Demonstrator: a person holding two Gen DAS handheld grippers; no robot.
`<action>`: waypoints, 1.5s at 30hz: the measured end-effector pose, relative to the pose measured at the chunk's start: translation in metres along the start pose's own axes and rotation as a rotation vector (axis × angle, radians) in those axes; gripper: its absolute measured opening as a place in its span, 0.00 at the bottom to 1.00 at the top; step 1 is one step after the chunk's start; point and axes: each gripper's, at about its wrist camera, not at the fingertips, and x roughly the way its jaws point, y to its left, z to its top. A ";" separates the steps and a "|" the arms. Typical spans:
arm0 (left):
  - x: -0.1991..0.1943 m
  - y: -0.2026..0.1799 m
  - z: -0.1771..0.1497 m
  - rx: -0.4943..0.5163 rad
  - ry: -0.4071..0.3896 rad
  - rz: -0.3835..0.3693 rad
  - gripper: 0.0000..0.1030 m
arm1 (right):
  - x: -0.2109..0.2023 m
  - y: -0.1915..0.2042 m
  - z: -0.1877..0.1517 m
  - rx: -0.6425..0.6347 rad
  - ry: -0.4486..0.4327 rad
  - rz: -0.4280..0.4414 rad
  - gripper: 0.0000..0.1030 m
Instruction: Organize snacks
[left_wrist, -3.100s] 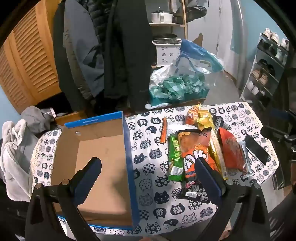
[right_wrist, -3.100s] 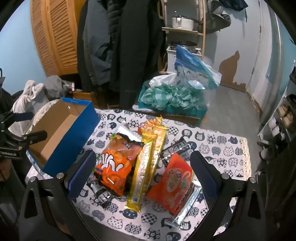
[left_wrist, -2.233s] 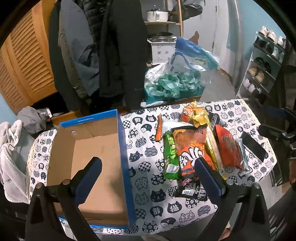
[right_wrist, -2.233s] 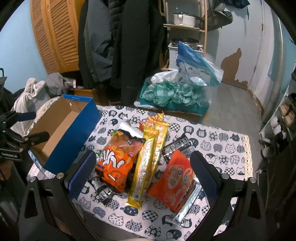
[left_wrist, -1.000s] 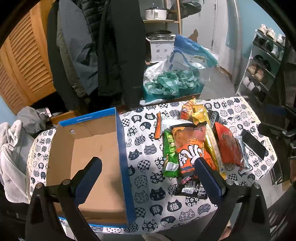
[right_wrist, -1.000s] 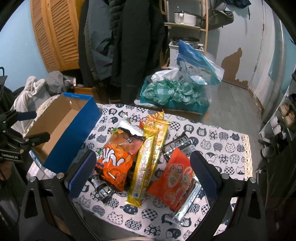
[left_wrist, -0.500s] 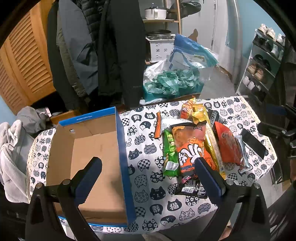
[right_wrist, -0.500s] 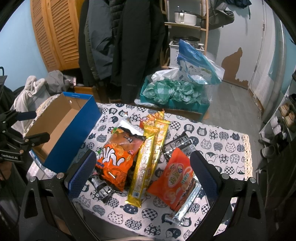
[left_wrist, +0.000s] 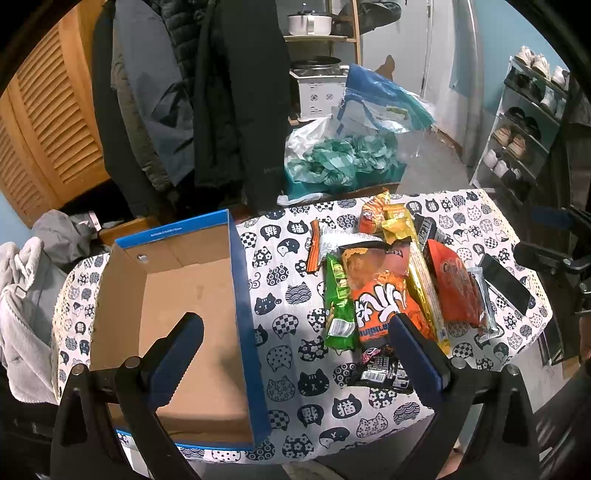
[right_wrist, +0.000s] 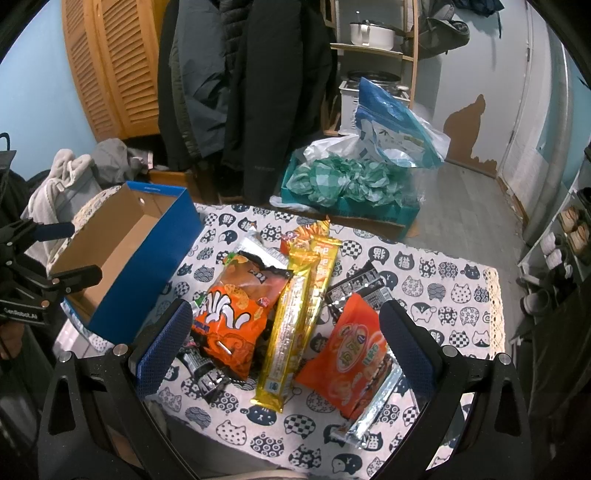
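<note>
With both tongs spread and empty, the right tongs (right_wrist: 284, 343) hang directly over the long gold foil snack packet (right_wrist: 291, 317), long axis running away from them on the cat-print worktop (right_wrist: 443, 273), while the left tongs (left_wrist: 295, 354) straddle the empty blue cardboard box's (left_wrist: 242, 280) right wall.

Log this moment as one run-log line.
left gripper: open, above box | right gripper: open, above snacks | box: empty | snacks: on table
</note>
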 end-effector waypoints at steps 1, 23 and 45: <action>0.000 0.000 0.000 0.000 0.000 0.000 0.99 | 0.000 0.000 0.000 0.000 0.001 0.000 0.97; 0.000 0.000 0.001 0.002 0.004 0.000 0.99 | 0.001 0.001 0.000 -0.001 0.005 -0.001 0.97; 0.047 -0.022 -0.001 0.005 0.154 -0.071 0.99 | 0.013 -0.039 -0.019 0.059 0.075 -0.088 0.97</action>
